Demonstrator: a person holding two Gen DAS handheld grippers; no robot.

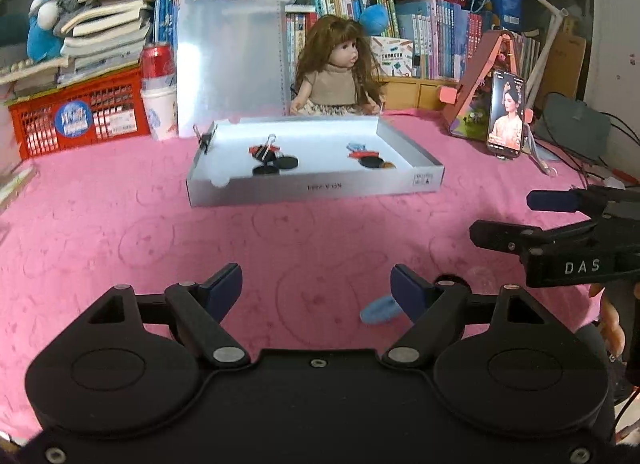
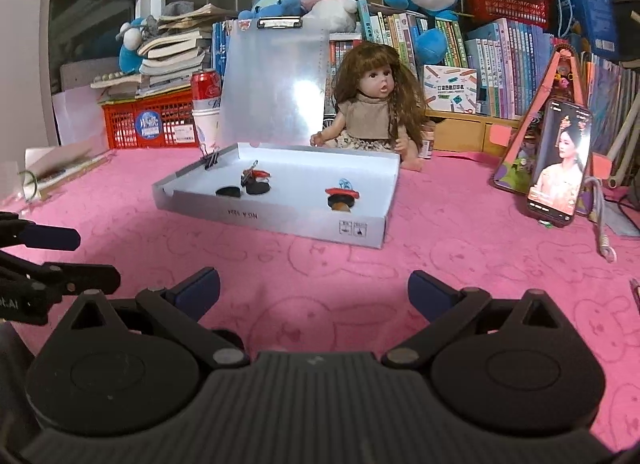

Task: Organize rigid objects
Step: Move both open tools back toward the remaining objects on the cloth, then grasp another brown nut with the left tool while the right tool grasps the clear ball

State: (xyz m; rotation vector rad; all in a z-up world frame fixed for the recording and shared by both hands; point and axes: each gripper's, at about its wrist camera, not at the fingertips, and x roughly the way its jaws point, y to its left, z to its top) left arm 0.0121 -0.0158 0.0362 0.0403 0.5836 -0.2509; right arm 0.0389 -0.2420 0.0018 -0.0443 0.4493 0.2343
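**Box tray on pink cloth, both grippers empty**

Left wrist view: shallow white box tray well ahead of the left gripper, fingers spread wide, nothing between them. Inside the tray, a red binder clip over black discs toward the left, a second red-and-black cluster toward the right, too small to make out. Black binder clip clamped on the tray's left wall. Small blue object on the pink cloth, partly hidden behind the right fingertip. Right gripper cut off at the frame edge.

Right wrist view: right gripper spread wide, empty, tray well ahead and slightly left. Doll seated behind the tray.
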